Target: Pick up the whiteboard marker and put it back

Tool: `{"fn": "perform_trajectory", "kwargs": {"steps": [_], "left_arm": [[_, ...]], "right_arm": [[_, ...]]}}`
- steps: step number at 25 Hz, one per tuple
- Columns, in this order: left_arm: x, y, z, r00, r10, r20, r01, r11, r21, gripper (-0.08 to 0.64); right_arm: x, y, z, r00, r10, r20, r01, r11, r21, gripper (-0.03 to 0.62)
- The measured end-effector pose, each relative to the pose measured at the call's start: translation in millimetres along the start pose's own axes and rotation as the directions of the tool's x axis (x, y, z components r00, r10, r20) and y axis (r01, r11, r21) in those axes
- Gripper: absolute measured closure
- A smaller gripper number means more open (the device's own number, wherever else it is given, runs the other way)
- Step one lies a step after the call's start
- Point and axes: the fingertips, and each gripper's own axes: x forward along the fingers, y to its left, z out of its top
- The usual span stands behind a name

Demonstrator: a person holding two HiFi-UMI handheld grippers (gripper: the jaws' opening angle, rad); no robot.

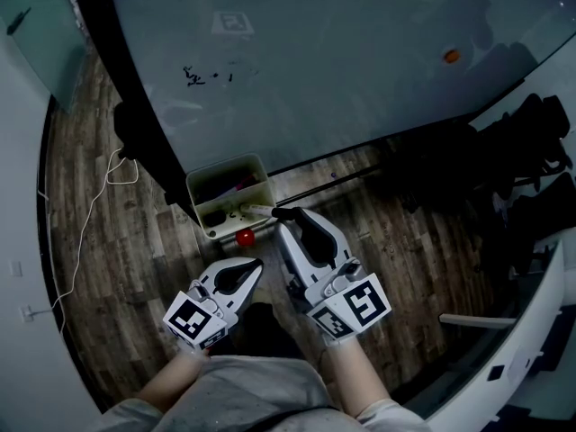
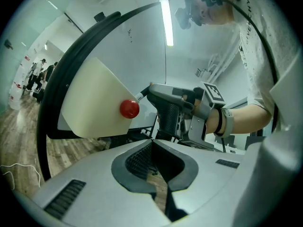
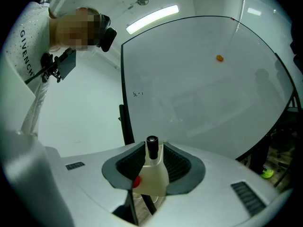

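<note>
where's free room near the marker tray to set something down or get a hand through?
Free: floor left of the tray, between board frame and white cable; floor right of the right gripper, up to the dark bags. Crowded: tray mouth, where the right gripper's open jaws flank the marker; left gripper just below it.

Marker (image 3: 151, 148) between right tongs (image 1: 281, 214), at tray's (image 1: 225, 165) edge; whiteboard (image 1: 360, 61) behind.
</note>
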Motion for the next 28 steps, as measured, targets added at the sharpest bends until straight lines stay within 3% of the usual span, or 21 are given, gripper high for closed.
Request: {"fn": "perform_trajectory", "kwargs": {"steps": [16,21,28], "left_arm": [[1.8,-18.5,-2.4,0.999,-0.032,-0.011,0.032,0.999,0.009,0.545],[2.1,-22.9,0.4,0.999,-0.041,-0.01,0.042,0.999,0.021,0.545],[-1.9,-31.2,9.5,0.999,-0.049,0.0,0.049,0.998,0.041,0.545]], "right_arm": [[-25.8,-1.3,1.7,0.999,-0.032,0.005,0.032,0.999,0.002,0.479],[-34.8,2.0,2.6,1.0,-0.028,0.005,0.028,1.0,-0.004,0.534],[-42.8,11.8,4.3,1.0,-0.015,-0.01,0.015,1.0,-0.028,0.563]]}}
